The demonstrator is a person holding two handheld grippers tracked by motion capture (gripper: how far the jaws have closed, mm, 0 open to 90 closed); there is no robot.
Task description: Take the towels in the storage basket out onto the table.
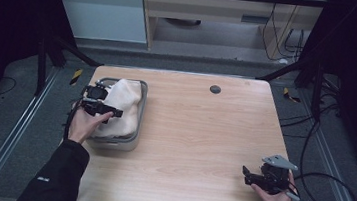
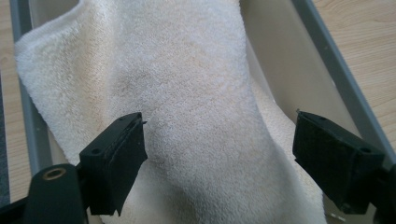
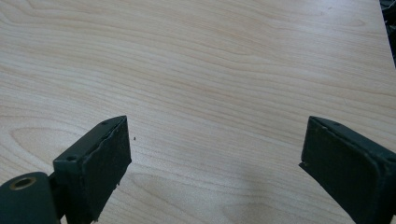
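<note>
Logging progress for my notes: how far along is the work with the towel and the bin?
Done: the cream towel lies draped in the grey bin, partly over its rim. In hand: the left gripper hangs open just over the towel, gripping nothing. The right gripper is open over bare table. Left: closing on the towel and handling it.

grey carpet floor [image 1: 3, 122], pale wood cabinet [image 1: 216, 9] beyond, dark curtains at sides

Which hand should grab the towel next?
Left. Its tongs hang open right over the towel in the grey bin; the right tongs, also open, face bare table far off.
</note>
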